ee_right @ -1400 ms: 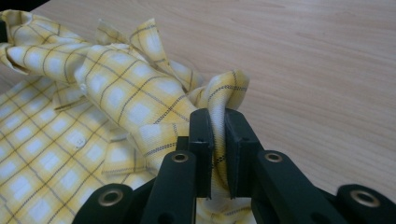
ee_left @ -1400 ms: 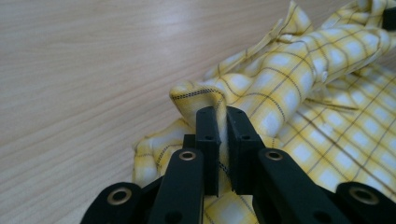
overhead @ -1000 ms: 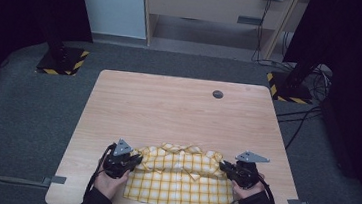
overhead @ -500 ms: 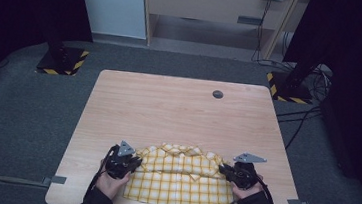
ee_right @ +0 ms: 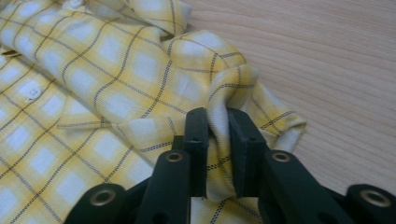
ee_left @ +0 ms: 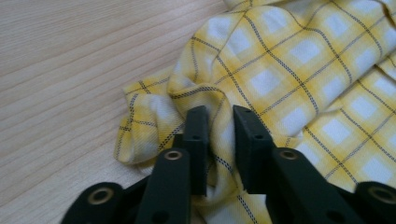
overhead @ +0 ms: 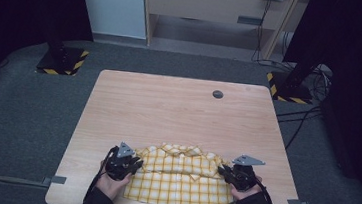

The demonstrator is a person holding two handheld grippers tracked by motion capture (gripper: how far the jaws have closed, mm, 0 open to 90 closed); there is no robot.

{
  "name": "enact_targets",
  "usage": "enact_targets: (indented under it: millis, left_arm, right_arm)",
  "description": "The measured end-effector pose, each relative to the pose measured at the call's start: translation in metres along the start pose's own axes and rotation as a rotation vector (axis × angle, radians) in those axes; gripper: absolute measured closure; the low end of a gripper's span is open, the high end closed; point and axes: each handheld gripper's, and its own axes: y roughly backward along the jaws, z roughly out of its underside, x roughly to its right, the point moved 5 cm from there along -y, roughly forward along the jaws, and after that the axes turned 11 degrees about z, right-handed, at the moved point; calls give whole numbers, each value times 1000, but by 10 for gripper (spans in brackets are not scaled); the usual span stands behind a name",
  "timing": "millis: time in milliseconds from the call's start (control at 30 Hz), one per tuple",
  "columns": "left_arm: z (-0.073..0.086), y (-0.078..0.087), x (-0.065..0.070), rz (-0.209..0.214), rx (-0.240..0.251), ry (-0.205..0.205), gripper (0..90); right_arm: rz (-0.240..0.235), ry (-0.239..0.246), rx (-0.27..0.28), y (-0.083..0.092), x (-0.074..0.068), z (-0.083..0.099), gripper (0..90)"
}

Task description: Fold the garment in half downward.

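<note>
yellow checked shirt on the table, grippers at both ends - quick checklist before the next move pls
1. Left gripper jaws have just been opening, a fold of the yellow checked shirt between them with a gap showing: pads pressing, not ok.
2. Right gripper jaws have just been opening, a fold between them: firm hold, cannot tell.
3. Shirt lying on the table, none over the near edge: ok.
4. Table beyond the shirt bare apart from a small dark disc: ok.

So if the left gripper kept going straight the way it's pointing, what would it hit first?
The yellow checked shirt. A bunched fold of it already sits between the left gripper jaws, which have just been opening, and more shirt lies straight ahead. How tightly the pads touch it is unclear.
</note>
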Motion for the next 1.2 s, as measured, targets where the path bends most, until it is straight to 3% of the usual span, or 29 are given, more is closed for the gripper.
enact_targets:
  millis: [233, 433, 533, 867, 1200]
  left_arm:
    - [-1, 2, 4, 44, -8, -7, 528]
    - [-10, 11, 6, 29, 56, -40, 403]
    - [-15, 14, 5, 42, 76, -33, 364]
    - [-38, 13, -2, 41, 117, 7, 290]
    - [-62, -11, -3, 61, 97, 37, 269]
  right_arm:
    - [-45, 4, 30, 7, -1, -3, 584]
    - [-34, -7, 94, 17, 1, -13, 483]
    - [-33, -14, 100, 17, 3, -16, 461]
    - [-65, -63, 145, 19, 6, -44, 432]
    - [-66, -86, 111, -2, 0, -64, 429]
